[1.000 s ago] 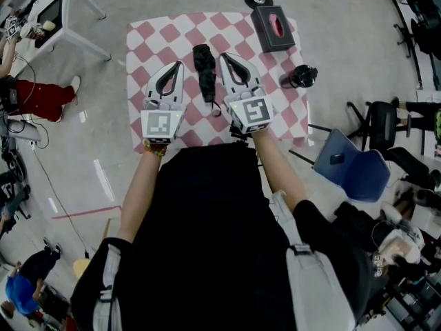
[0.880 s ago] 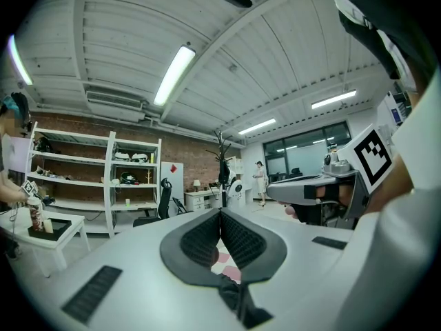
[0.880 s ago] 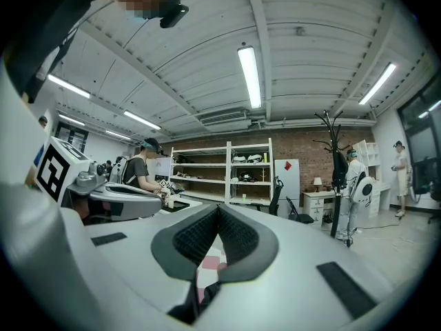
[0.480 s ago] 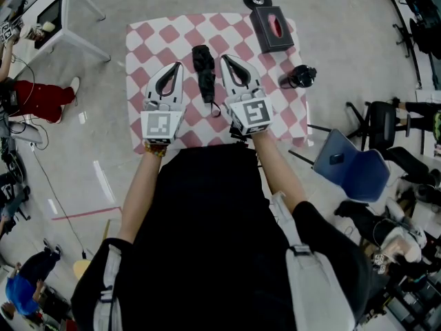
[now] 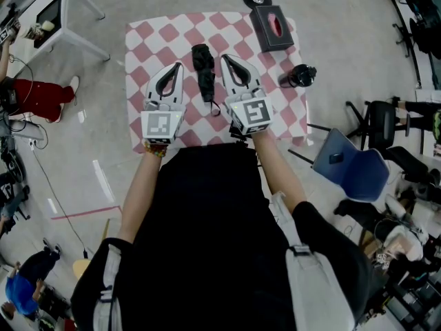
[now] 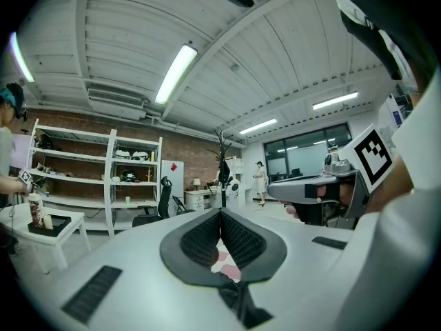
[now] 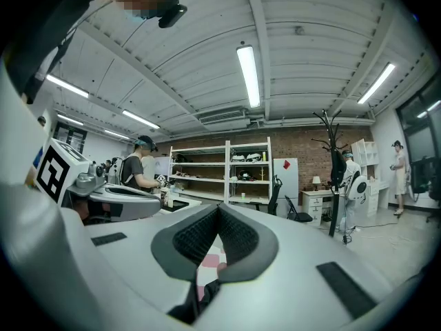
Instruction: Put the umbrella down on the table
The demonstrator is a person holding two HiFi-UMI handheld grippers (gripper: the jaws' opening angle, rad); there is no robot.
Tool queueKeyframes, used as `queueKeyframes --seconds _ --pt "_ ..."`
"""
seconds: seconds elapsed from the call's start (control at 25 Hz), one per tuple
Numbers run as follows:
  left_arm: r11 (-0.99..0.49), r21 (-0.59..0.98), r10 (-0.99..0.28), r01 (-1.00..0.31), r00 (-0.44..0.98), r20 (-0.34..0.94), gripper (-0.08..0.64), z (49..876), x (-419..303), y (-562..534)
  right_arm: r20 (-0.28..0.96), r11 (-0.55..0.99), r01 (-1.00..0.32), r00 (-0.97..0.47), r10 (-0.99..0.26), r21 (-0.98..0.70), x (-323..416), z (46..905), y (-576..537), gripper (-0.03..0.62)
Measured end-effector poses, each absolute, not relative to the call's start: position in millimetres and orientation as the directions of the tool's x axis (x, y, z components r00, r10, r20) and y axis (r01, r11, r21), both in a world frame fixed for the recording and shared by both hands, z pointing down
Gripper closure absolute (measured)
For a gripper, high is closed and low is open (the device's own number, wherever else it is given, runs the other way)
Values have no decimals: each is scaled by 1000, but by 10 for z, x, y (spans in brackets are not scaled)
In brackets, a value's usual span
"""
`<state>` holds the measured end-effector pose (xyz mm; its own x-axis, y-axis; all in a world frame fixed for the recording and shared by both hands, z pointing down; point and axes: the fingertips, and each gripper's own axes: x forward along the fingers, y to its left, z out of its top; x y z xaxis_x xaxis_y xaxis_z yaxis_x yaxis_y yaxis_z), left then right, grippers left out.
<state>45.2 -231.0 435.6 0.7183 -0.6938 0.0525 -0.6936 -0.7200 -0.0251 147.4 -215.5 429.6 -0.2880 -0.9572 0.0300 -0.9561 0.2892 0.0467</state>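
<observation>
Item: head view, person in dark clothing at lower centre, both forearms reaching up the frame over the worktop (image 5: 148, 36), which carries a pink-and-white check cloth.

Left gripper (image 5: 180, 64): centre left, held level. Jaws closed tip to tip in its own view (image 6: 220, 211); nothing between them.

Right gripper (image 5: 223, 56): centre, level, beside the left one. Jaws likewise shut together (image 7: 219, 205); empty.

Umbrella (image 5: 204, 67): black, folded, compact. Lies flat on the cloth at upper centre, between the two grippers and touched by neither. Long axis runs up and down the frame, with a thin strap or cord trailing at its nearer end. By its position the task appears complete.

Handling, as judged: probably light. Soft, loose fabric over a stiff core, so a grip on the canopy would squash and could slide. The firm end piece should be the surer hold; failing that, straight across the middle of the bundle. Not fragile, though ribs dislike twisting.

Dark tissue box (image 5: 273, 27): upper right corner of the cloth, well apart from the umbrella.

Small black object (image 5: 298, 76): right edge of the cloth; kind unclear.
</observation>
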Motion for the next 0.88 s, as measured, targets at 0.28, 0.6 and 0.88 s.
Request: queueKeyframes --seconds 0.28,0.6,0.88 --pt "-721 -39 -693 -692 720 31 546 4358 449 -2323 34 291 -955 -290 -956 47 1465 4309 -2167 576" --pt "-718 -50 -696 -694 718 19 546 4337 435 -2356 33 291 -955 -289 -957 52 1465 4314 -2194 577" --pt "-716 -52 -698 -697 716 21 546 4353 417 -2352 42 292 -955 -290 -956 49 1476 4323 -2193 577"
